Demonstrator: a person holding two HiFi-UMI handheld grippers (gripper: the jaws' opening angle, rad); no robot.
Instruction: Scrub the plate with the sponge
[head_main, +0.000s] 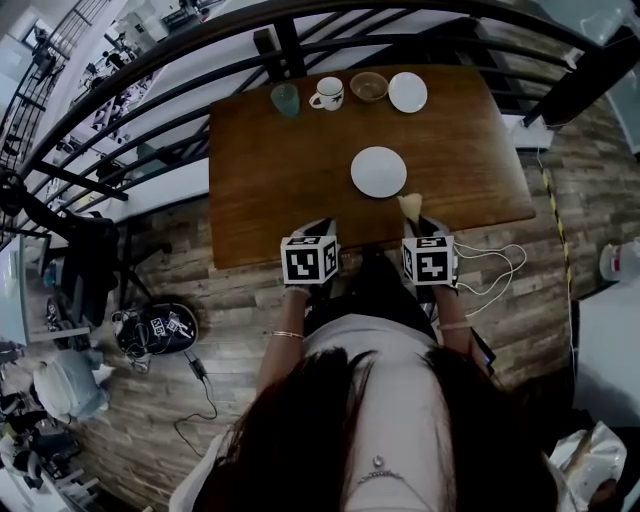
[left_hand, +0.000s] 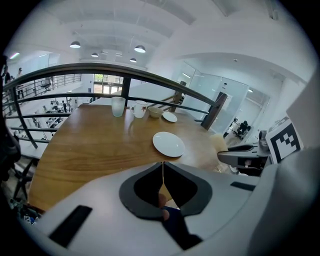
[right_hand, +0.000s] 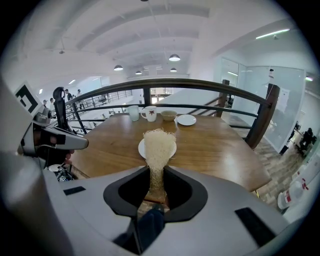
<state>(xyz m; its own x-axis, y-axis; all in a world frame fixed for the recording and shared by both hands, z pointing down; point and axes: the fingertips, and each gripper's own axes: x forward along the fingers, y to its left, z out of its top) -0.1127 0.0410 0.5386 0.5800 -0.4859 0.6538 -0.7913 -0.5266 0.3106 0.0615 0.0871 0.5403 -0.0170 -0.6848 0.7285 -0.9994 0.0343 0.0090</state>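
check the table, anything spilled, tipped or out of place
Nothing stands out. The plate lies flat on the table, and the glass, mug, bowl and small plate sit in a row at the far edge. No spill shows. The sponge is pinched in the right tool.

Both arms reach forward and down, side by side, close but not touching. Bare left forearm (head_main: 283, 352) and bare right forearm (head_main: 456, 338) run roughly parallel, elbows close to torso.

Hand-held left gripper (left_hand: 162, 171) points forward, marker cube (head_main: 310, 260) on top. Jaws pressed together with only thin slit between them, nothing inside.

Hand-held right gripper (right_hand: 156, 173) sits level with left one and points same way, with own marker cube on top. Jaws partway apart, clamped on lower end of fibrous sponge (right_hand: 159, 142), which sticks out beyond jaw tips.
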